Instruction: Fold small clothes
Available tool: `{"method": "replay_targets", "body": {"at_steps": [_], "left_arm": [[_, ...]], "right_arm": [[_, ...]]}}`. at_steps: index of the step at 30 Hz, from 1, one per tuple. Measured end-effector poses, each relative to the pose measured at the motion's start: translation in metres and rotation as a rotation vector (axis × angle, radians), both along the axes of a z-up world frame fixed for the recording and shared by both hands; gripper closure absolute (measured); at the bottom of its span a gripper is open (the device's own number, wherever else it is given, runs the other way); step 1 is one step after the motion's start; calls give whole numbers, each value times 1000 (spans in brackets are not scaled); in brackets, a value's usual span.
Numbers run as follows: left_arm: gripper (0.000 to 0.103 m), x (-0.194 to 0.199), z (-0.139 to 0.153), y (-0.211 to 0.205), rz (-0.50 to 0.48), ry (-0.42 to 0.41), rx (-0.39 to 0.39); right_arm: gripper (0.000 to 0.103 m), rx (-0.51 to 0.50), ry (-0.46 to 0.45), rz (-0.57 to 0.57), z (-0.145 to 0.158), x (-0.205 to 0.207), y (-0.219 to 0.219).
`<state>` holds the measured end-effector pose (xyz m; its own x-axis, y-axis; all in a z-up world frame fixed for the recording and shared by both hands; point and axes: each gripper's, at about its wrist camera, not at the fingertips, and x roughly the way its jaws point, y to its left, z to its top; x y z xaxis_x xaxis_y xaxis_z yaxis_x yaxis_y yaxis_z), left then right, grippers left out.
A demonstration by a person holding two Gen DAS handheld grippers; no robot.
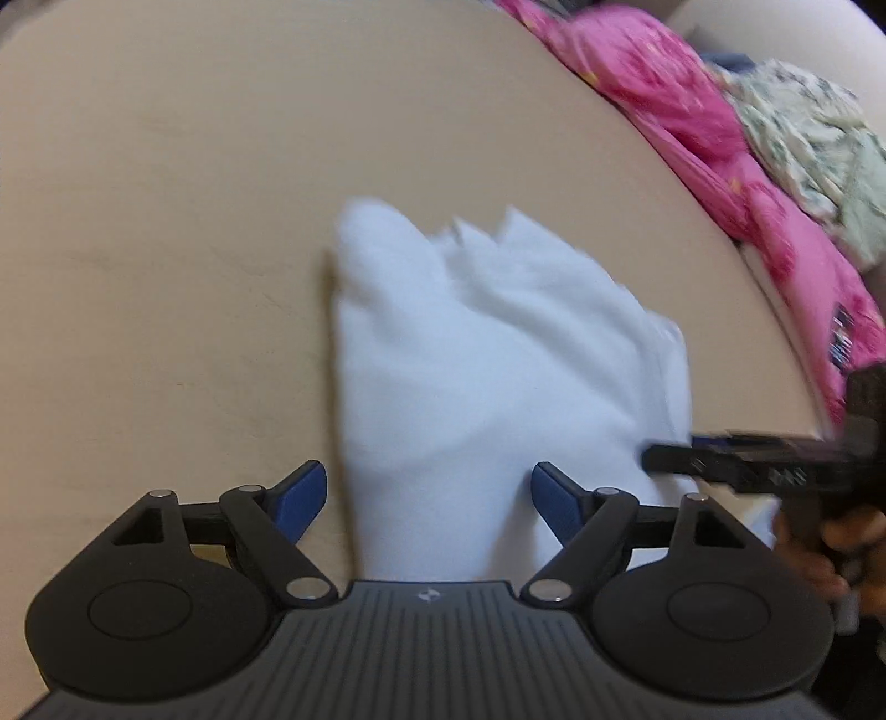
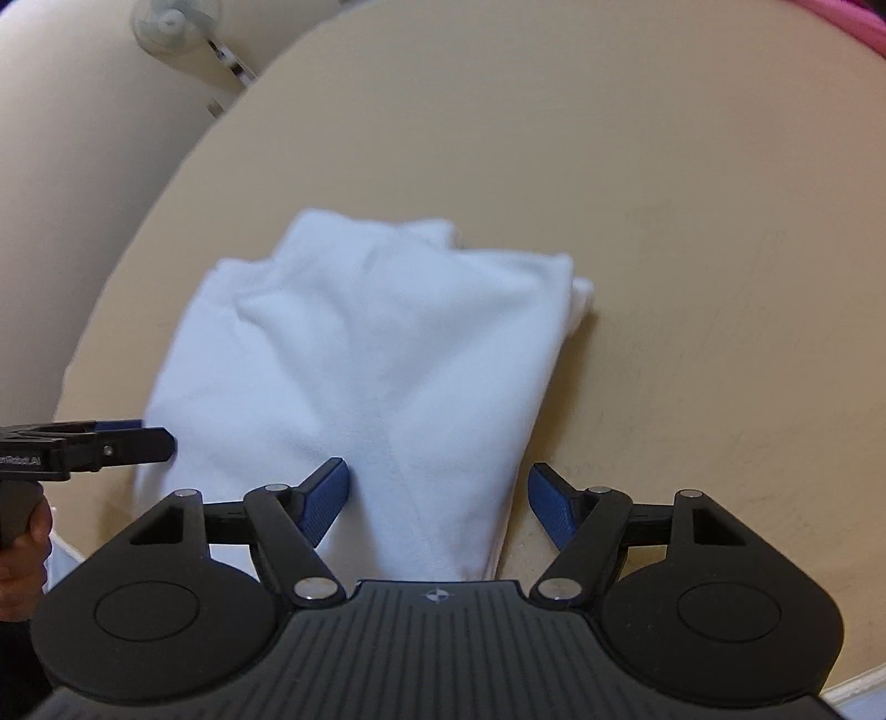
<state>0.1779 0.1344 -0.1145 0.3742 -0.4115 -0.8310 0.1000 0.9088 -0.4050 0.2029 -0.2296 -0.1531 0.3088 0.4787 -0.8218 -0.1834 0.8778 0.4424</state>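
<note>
A small white garment (image 1: pixel 487 354) lies folded on the beige table (image 1: pixel 166 221). My left gripper (image 1: pixel 429 501) is open, its blue pads on either side of the garment's near edge, holding nothing. In the right wrist view the same garment (image 2: pixel 376 360) lies in front of my right gripper (image 2: pixel 440 501), which is open with its left pad over the cloth and its right pad over bare table. The right gripper also shows at the right edge of the left wrist view (image 1: pixel 664 459), and the left gripper shows at the left edge of the right wrist view (image 2: pixel 160 443).
A pile of pink clothes (image 1: pixel 720 138) and a pale green patterned garment (image 1: pixel 808 144) lie along the table's far right side. The table's rounded edge (image 2: pixel 166 194) runs along the left in the right wrist view, with a fan (image 2: pixel 171 25) beyond it.
</note>
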Motion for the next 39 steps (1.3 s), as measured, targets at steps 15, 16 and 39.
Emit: {"method": "replay_targets", "body": {"at_steps": [15,16,39], "left_arm": [[66,10,-4,3,93,-50,-69],[67,7,0,2,83,-70,-58],[33,-34,25,57,197,-77,297]], "right_arm": [[71,115,-29,-54,2,4,5],[72,115,-37,-55,5,3,6],[46,32,-214,134,25,23,68]]}}
